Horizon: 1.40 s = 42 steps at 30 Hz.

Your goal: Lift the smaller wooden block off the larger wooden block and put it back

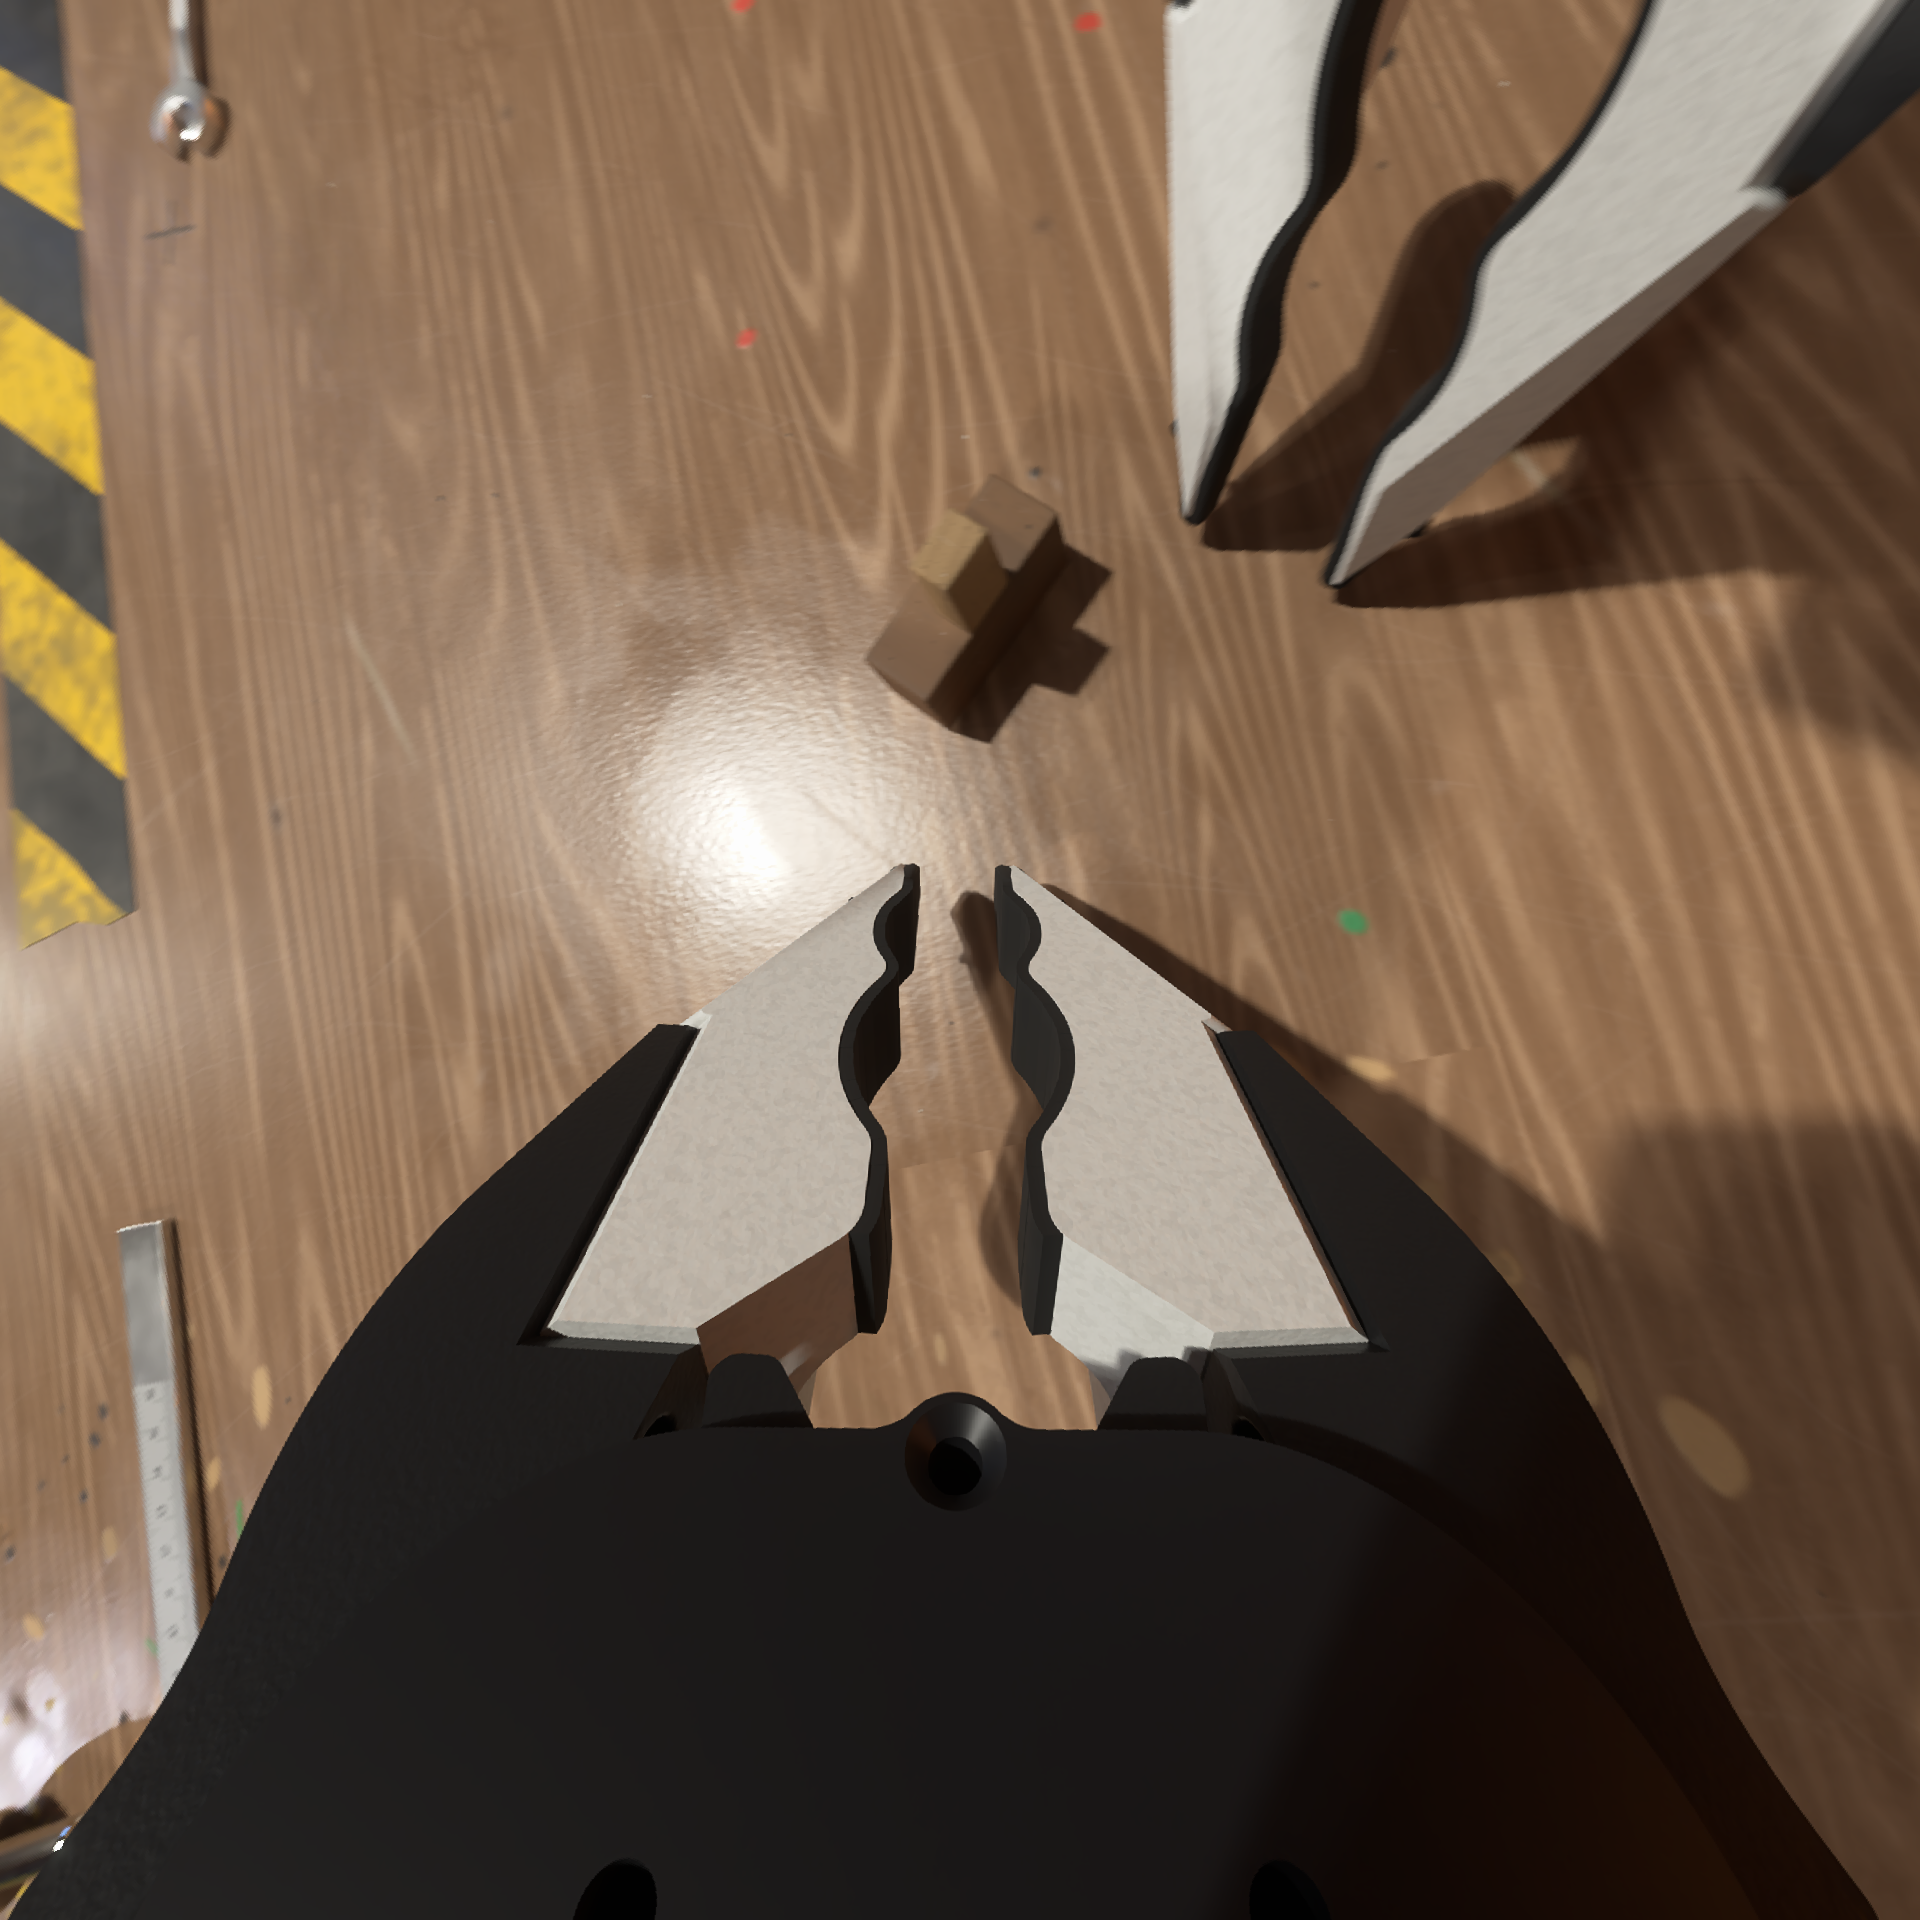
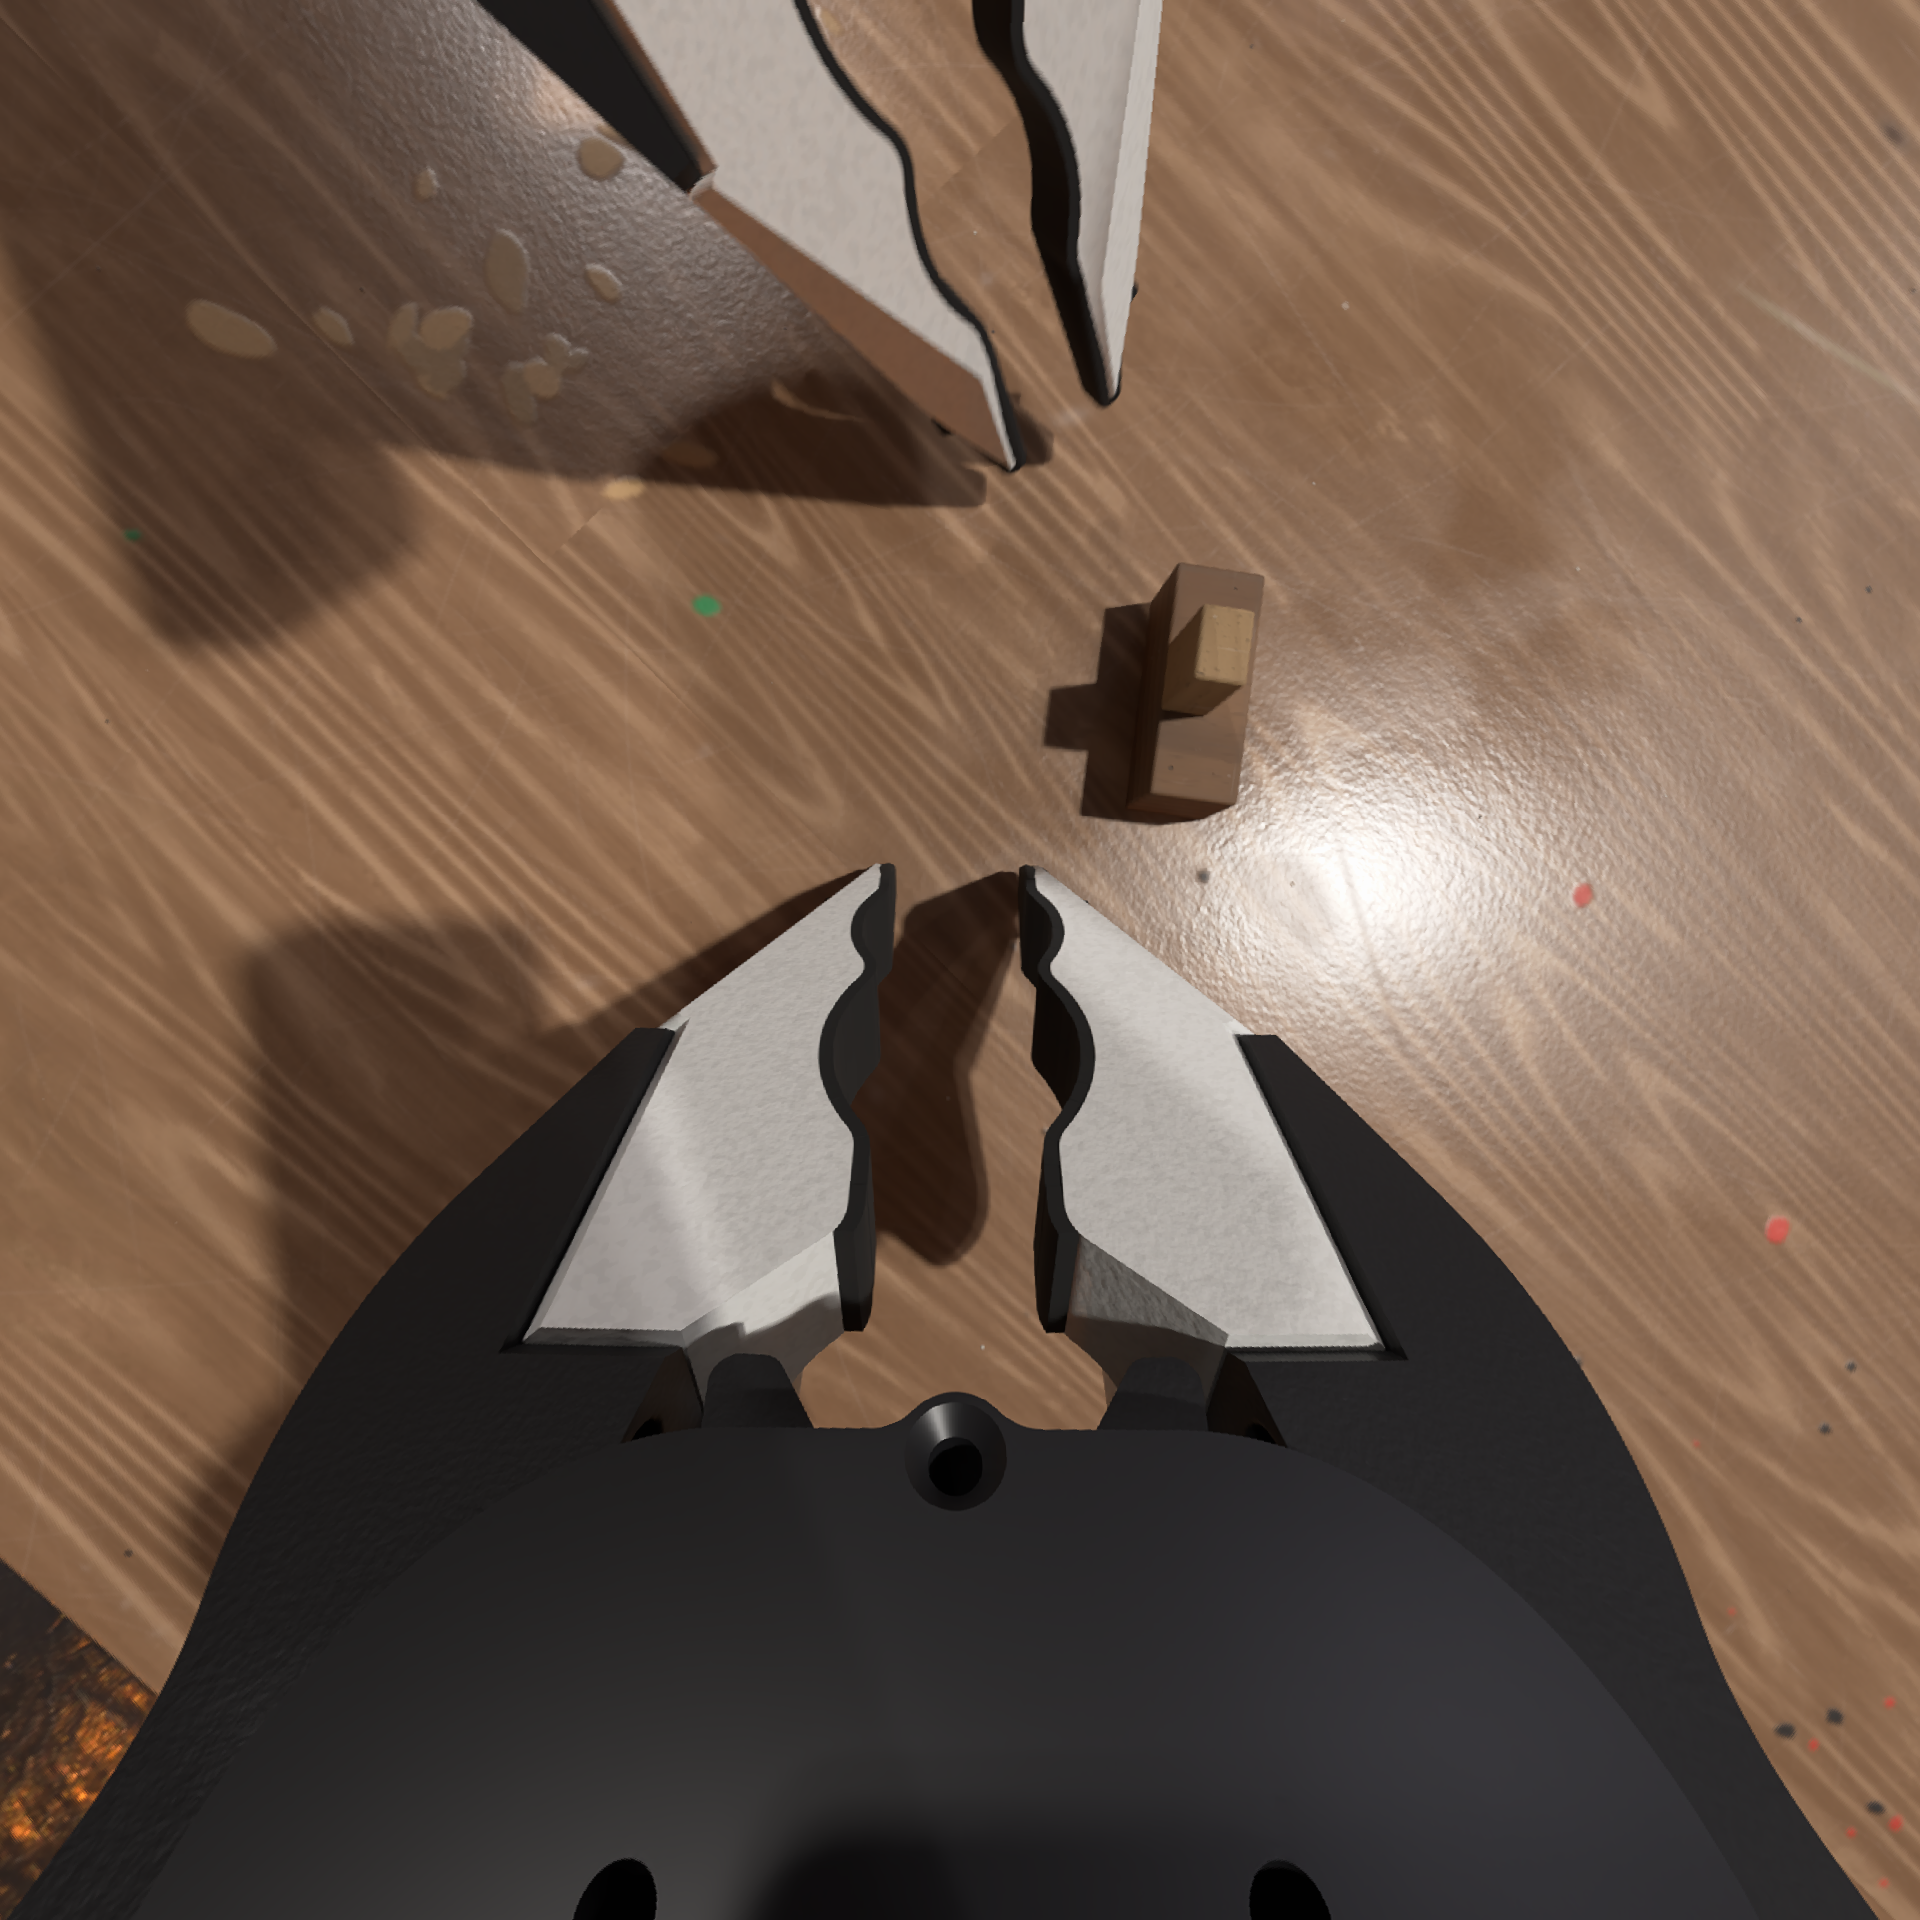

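The smaller, lighter wooden block [image 1: 951, 551] lies crosswise on top of the larger, darker wooden block [image 1: 914, 649] on the wooden table. Both also show in the right wrist view: the smaller block [image 2: 1221, 644] on the larger block [image 2: 1184, 774]. My left gripper [image 1: 956, 878] is open and empty, short of the blocks and a little to their left. My right gripper [image 2: 956, 878] is open and empty, short of the blocks from the opposite side. Each gripper shows in the other's view, beyond the blocks: the right gripper [image 1: 1268, 540] and the left gripper [image 2: 1055, 426].
Yellow-and-black hazard tape [image 1: 52, 520] runs along the table's left side, with a metal wrench [image 1: 187, 104] far off and a steel ruler [image 1: 161, 1455] near. The table's edge [image 2: 73, 1621] shows at lower left in the right wrist view. Paint specks dot the wood.
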Motion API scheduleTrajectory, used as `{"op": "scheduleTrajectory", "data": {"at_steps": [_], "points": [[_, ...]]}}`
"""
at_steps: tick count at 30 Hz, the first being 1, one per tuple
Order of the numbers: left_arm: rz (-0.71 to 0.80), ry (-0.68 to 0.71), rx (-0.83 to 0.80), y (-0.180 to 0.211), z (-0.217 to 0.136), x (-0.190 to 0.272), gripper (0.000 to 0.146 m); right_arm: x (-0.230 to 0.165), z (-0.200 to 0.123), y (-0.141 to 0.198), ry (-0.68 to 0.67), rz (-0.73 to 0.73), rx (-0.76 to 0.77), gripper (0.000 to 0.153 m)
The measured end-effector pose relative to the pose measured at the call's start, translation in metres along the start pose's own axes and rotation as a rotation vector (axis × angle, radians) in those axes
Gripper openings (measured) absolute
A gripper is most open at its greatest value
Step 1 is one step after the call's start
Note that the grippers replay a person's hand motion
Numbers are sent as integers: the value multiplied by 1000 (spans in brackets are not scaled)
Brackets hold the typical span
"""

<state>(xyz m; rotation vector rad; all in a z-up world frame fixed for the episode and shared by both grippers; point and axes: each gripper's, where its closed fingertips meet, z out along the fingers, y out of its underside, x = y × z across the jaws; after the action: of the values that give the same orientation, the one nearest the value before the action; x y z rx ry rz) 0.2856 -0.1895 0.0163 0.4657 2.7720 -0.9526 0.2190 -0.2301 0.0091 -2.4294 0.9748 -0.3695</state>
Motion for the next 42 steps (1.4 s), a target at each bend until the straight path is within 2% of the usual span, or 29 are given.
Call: {"op": "scheduleTrajectory", "data": {"at_steps": [5,9,13,17,19,24,29,34,39,42], "points": [[-25,-56,-22,9,-6,-14,14,11,-7,2,32,45,36,39],[-16,-18,-21,8,-4,-7,14,11,1,0,35,40,27,39],[-11,-39,-20,5,3,-8,14,2,6,-10,1,22,53,39],[-21,-90,-17,7,3,-16,14,8,4,-8,26,37,57,39],[-27,-66,-1,6,0,-14,15,10,4,-7,31,43,58,39],[-14,-58,-3,2,2,-14,16,0,9,-13,5,-15,47,38],[-47,-89,-1,7,-2,-21,17,21,-3,-21,76,54,134,39],[-96,-21,107,-7,-10,-16,17,40,-8,-35,142,77,217,42],[-71,-11,94,-10,-4,-11,15,43,5,-40,113,61,212,29],[-68,0,86,-10,1,-9,14,43,11,-41,82,78,211,8]]}}
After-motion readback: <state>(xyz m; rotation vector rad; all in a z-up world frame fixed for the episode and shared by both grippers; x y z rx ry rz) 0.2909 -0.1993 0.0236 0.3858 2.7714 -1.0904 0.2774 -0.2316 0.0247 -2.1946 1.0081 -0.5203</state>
